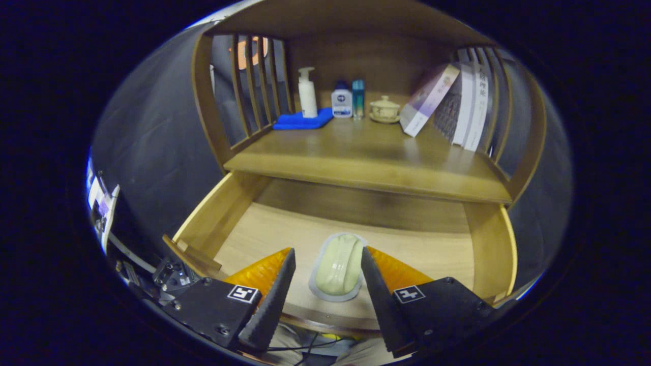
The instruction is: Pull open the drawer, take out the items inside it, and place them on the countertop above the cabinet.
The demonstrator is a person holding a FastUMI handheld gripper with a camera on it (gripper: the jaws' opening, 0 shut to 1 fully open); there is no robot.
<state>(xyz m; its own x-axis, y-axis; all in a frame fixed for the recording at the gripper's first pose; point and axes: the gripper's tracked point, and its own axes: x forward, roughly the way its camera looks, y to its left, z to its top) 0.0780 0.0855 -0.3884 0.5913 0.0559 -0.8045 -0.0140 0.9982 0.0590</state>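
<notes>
The wooden drawer (218, 216) stands pulled out below the countertop (366, 157). On its floor lies a pale green oblong item in a clear sealed pack (338, 267). My gripper (328, 259) is open and reaches down into the drawer. The pack sits between the two fingers. The right finger (371, 274) is at the pack's edge, while the left finger (285, 274) stands a small gap away from it. Neither finger visibly presses on it.
At the back of the countertop stand a white pump bottle (307, 92) on a folded blue cloth (302, 121), two small bottles (349, 99), a lidded cup (385, 109) and leaning books (447, 99). Slatted side rails (249, 86) flank the shelf.
</notes>
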